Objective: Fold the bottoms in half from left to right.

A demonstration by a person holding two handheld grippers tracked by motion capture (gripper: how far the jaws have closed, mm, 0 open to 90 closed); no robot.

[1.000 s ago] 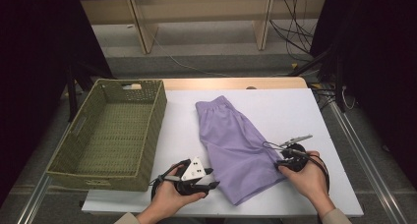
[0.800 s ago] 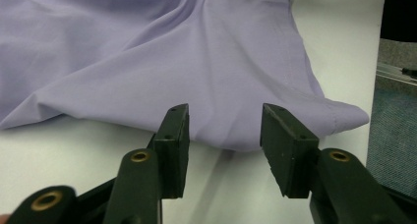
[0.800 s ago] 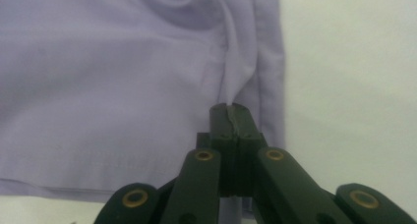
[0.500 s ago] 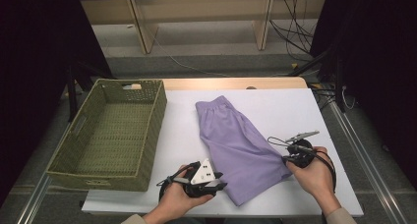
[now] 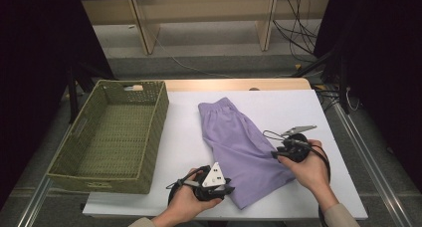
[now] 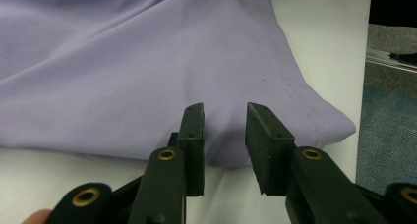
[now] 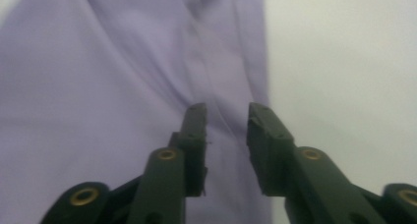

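The lilac shorts (image 5: pixel 239 147) lie folded lengthwise on the white desk (image 5: pixel 184 137), apparently partway through folding, with the woven basket (image 5: pixel 112 135) standing unfilled well off beyond the left gripper (image 5: pixel 226 187), so a further fold and the move into the basket look still undone. The left gripper's jaws have just been closing, yet a gap remains, and they point at the hem edge just ahead of them, with no cloth pinched between. The right gripper (image 5: pixel 275 154) has just been opening its jaws; they stand parted above the cloth's side edge and hold nothing.
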